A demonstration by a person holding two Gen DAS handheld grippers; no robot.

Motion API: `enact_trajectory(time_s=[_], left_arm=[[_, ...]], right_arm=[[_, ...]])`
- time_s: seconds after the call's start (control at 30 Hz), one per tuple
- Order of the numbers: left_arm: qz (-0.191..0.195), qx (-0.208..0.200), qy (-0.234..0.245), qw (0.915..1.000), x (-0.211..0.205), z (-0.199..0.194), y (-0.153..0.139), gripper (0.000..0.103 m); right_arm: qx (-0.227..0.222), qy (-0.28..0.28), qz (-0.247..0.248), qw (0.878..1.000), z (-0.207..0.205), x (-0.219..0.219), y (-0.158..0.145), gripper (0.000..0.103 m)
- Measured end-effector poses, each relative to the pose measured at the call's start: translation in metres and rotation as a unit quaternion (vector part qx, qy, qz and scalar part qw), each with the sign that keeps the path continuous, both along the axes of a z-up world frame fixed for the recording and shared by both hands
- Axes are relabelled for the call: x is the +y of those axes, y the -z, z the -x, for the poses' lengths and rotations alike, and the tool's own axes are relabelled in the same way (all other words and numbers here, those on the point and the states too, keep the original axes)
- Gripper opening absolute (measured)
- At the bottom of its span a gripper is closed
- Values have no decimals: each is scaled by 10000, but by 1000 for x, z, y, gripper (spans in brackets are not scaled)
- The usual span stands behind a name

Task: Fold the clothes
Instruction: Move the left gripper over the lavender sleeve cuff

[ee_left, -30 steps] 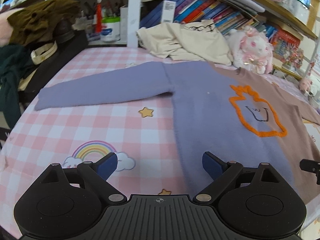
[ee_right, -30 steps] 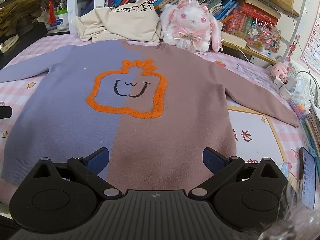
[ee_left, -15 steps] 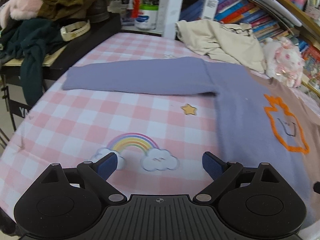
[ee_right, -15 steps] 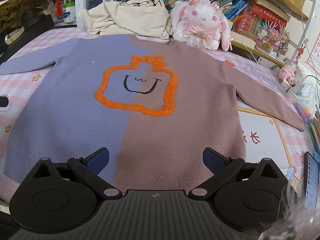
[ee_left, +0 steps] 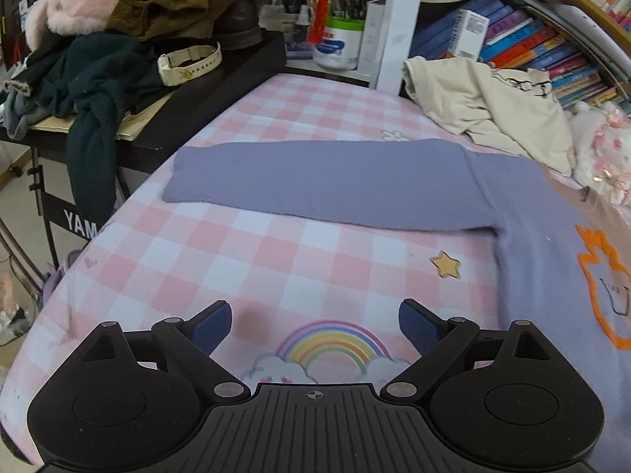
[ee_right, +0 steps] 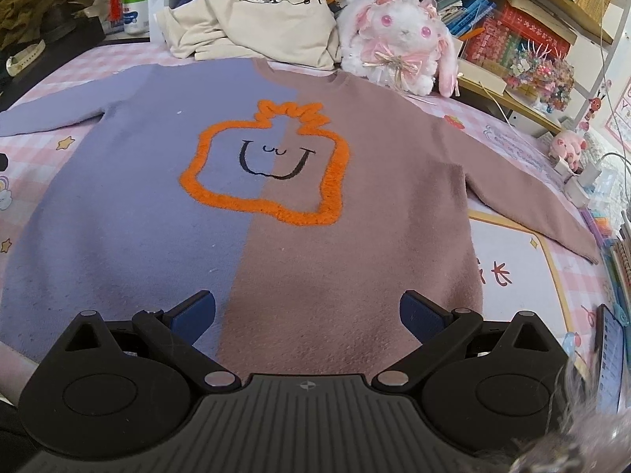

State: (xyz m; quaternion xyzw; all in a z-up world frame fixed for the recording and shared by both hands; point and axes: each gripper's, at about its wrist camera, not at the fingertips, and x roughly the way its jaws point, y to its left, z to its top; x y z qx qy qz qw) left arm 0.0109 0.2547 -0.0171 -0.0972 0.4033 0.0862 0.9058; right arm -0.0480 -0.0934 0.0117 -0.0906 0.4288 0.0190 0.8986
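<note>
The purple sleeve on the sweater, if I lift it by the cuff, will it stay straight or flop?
The purple sleeve will probably flop: it lies limp and flat on the checkered sheet. The fuzzy knit likely grips the sheet, so it should drag rather than slide. The open left hand-held gripper would likely bunch it when pinching.

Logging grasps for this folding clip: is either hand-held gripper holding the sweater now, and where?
Nothing is held. The left hand-held gripper and right hand-held gripper are both open, above the sweater.
</note>
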Motion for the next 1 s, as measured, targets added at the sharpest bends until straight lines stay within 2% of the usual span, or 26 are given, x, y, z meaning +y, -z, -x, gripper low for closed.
enact_trajectory(time_s=[0.2,0.4,0.57,0.6,0.67,0.8,0.87,1.0], left_arm=[[-35,-48,-235,9997,16,-19,7,94],[68,-373,-672,9970,44,-29,9,92],[155,-644,-1035,9924,68,-36,11,82],[247,-722,-1122,9907,74,-37,11,80],[418,-847,-1299,9870,87,-40,11,68],[881,-1018,-1495,9795,106,-47,12,62],[1118,-1079,-1557,9755,112,-50,13,55],[1730,-1166,-1422,9676,108,-56,16,50]], right_arm=[[20,60,-15,10000,-4,-2,1,101],[43,50,31,10000,-6,-2,1,101],[59,18,95,9999,-7,-3,2,101],[64,21,102,9999,-7,-4,2,101],[73,35,118,9999,-7,-4,2,101],[76,85,129,9999,-8,-7,3,101],[80,119,122,9998,-8,-9,3,101],[101,131,110,9998,-10,-9,4,101]])
